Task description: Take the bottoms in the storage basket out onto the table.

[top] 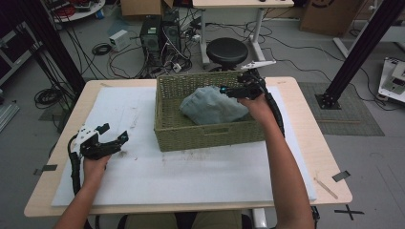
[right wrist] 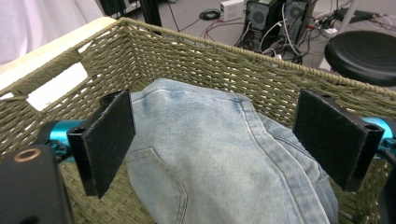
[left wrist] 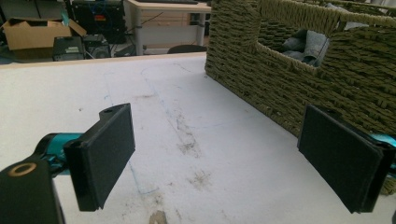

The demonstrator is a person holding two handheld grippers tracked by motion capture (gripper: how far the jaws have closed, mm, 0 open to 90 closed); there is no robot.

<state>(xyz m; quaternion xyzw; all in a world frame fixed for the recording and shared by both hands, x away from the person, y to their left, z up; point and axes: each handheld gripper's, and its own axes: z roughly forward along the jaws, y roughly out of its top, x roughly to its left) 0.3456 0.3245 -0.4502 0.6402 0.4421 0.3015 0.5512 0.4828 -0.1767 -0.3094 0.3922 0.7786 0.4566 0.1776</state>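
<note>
Your right gripper (right wrist: 224, 140) hangs with fingers (right wrist: 109, 140) spread wide, the folded jeans (right wrist: 210, 154) in the basket (right wrist: 196, 51) lying between and below them; your left gripper (left wrist: 224, 158) gapes empty beside the basket

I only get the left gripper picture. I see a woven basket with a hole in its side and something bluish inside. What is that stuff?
Observer: In the right gripper view it is a pair of light blue jeans, folded, with a pocket seam showing, lying in the basket.
Operator: Is the other gripper holding them?
Observer: No. The right gripper hangs above the jeans with its jaws wide open, one on each side.
Operator: Where am I, then?
Observer: In the high view your left gripper is over the white mat, left of the basket, jaws open and empty.
</note>
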